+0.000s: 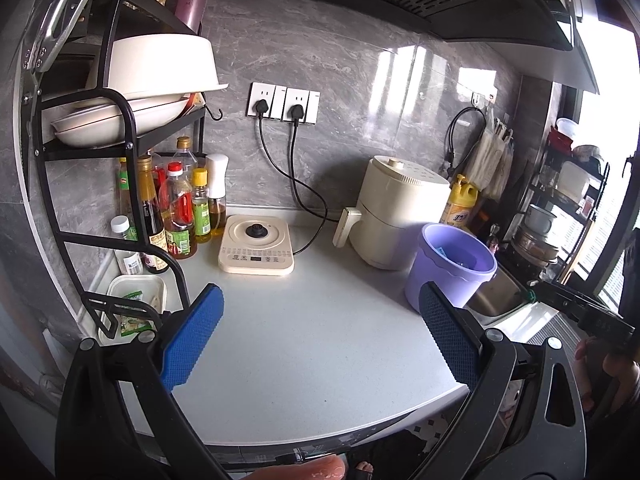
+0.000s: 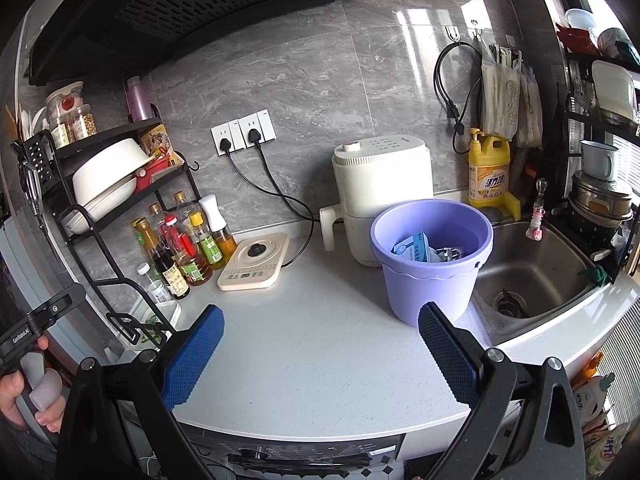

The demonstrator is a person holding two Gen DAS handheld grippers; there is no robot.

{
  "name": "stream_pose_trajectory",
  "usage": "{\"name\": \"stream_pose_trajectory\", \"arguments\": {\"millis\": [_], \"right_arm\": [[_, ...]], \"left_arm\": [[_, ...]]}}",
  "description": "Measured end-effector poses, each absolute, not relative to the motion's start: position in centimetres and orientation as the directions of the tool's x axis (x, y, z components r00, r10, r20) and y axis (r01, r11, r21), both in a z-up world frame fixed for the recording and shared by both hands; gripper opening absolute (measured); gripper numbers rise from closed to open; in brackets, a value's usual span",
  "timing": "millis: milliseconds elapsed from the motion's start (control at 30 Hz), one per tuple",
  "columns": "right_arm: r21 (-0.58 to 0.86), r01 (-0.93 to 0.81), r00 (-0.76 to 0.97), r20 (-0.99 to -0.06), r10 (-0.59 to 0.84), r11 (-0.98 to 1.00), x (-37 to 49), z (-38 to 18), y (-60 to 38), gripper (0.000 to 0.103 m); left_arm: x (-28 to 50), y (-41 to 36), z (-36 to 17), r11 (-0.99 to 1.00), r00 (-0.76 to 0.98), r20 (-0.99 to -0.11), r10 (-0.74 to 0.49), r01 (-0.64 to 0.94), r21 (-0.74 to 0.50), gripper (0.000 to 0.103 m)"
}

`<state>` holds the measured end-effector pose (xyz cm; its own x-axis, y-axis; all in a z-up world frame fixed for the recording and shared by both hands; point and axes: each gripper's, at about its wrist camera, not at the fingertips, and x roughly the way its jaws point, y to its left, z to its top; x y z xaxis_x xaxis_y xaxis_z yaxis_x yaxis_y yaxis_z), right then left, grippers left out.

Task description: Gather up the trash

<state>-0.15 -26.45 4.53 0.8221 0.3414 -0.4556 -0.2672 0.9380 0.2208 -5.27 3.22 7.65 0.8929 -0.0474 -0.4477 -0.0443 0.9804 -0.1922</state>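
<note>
A lilac bucket [image 2: 430,258] stands on the white counter next to the sink; a blue carton [image 2: 412,247] and crumpled wrappers lie inside it. In the left wrist view the same bucket [image 1: 450,266] is at the right, past the right blue pad. My left gripper [image 1: 320,336] is open over bare counter, nothing between its pads. My right gripper [image 2: 320,350] is also open and empty, just in front of the bucket. A white tray [image 1: 136,300] at the left holds green packets.
Several oil and sauce bottles [image 2: 180,248] stand under a black dish rack [image 2: 100,184]. A cream kettle base [image 2: 254,262], a cream appliance [image 2: 380,184], yellow detergent [image 2: 488,172] and a steel sink [image 2: 532,272] line the back. The counter edge [image 2: 320,428] runs close below.
</note>
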Motion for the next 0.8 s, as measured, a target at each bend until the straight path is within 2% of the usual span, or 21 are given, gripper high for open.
{"name": "stream_pose_trajectory", "arguments": {"millis": [800], "right_arm": [[0.225,-0.229,0.831,-0.461,0.311,0.947,-0.3,4.4,-27.7,0.096]], "left_arm": [[-3.4,0.9,7.6,0.989,0.889,-0.454,-0.061,-0.008,-0.149,0.097]]}}
